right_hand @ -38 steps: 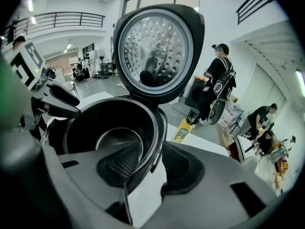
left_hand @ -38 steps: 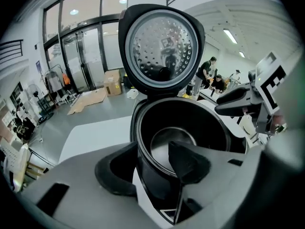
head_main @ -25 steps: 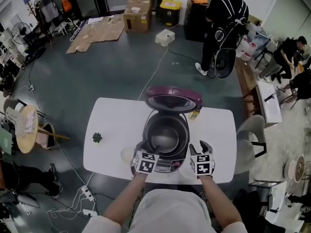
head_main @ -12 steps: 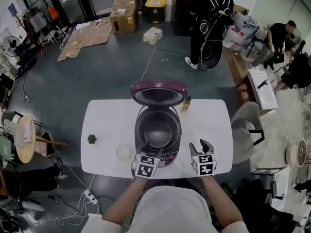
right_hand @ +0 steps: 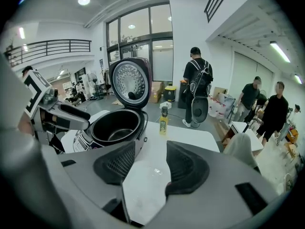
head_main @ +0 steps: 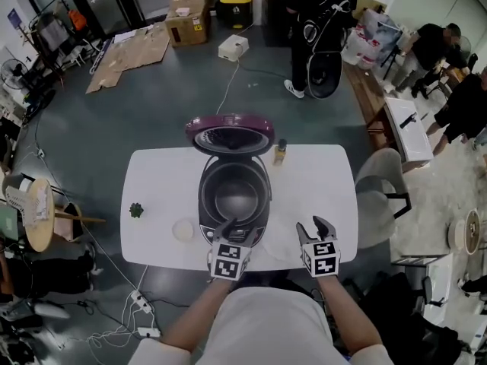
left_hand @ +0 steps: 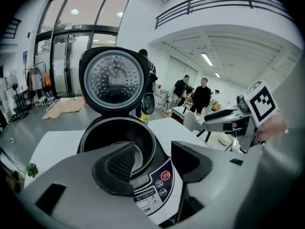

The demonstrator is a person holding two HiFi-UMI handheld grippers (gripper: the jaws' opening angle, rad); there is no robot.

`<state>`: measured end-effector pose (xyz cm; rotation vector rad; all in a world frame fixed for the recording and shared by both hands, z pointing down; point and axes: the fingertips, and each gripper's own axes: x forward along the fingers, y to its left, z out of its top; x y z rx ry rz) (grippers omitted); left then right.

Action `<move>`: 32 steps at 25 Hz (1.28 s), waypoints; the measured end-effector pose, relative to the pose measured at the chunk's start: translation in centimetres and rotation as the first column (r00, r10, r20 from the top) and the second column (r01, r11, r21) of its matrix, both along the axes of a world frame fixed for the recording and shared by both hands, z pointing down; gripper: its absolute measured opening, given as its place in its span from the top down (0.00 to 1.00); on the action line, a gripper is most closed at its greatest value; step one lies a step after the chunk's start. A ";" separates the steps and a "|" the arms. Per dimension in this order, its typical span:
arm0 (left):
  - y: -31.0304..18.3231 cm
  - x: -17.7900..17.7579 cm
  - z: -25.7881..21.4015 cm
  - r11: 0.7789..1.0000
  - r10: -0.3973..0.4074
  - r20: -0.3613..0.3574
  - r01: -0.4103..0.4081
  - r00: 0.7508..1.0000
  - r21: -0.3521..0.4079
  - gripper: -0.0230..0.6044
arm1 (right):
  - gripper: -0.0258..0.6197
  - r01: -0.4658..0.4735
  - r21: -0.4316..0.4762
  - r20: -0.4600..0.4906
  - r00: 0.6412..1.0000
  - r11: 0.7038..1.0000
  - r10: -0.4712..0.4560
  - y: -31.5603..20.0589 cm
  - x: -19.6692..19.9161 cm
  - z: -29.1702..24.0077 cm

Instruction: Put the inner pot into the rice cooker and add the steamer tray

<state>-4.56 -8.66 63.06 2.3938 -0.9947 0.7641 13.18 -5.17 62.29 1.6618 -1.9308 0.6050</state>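
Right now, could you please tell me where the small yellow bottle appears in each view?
Head view: bottle on the table, just right of the open lid.
Left gripper view: bottle peeks out below the lid, at its right.
Right gripper view: bottle near centre, right of the lid.
Shared landmark: the lid.

Only "OR" is legible, low on the control panel [left_hand: 155, 191] of the rice cooker [left_hand: 156, 151]
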 end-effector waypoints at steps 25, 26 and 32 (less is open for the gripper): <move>6.2 7.4 2.5 0.998 0.014 0.045 -0.011 0.999 -0.068 0.56 | 0.62 0.090 -0.078 0.071 0.994 0.993 -0.084 3.6 4.1 3.7; 6.6 7.7 2.8 0.997 0.017 0.050 -0.013 0.999 -0.070 0.57 | 0.62 0.098 -0.081 0.072 0.993 0.992 -0.092 3.7 4.1 3.9; 7.8 9.0 4.5 0.995 -0.003 0.053 0.008 0.999 -0.095 0.57 | 0.62 0.133 -0.108 0.076 0.989 0.985 -0.126 4.1 4.6 5.9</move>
